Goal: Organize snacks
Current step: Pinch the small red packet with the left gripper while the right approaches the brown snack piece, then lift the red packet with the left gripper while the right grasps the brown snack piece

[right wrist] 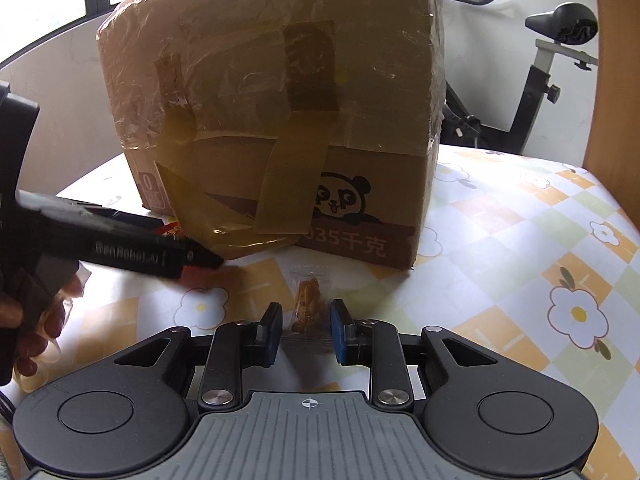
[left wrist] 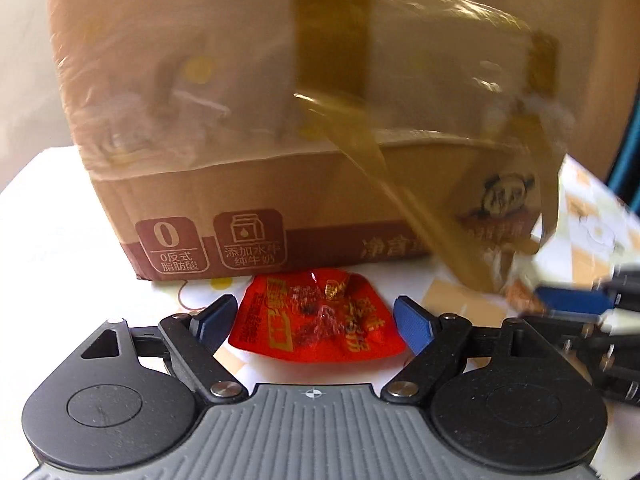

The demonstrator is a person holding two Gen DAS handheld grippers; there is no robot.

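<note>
where left gripper (left wrist: 316,316) straddles red packet (left wrist: 316,316), box (left wrist: 280,120) blurred.

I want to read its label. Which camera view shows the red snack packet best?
The left wrist view: the red snack packet lies whole between the open left tongs. The right wrist view shows only a red sliver behind the left tongs' arm.

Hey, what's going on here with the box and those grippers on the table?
A person is working two handheld grippers at a table with a flowered cloth, in front of a taped cardboard box. The left gripper is open, its fingers on either side of a red snack packet lying by the box. The right gripper is open around a small clear packet holding a brown snack. Neither packet is gripped yet.
</note>
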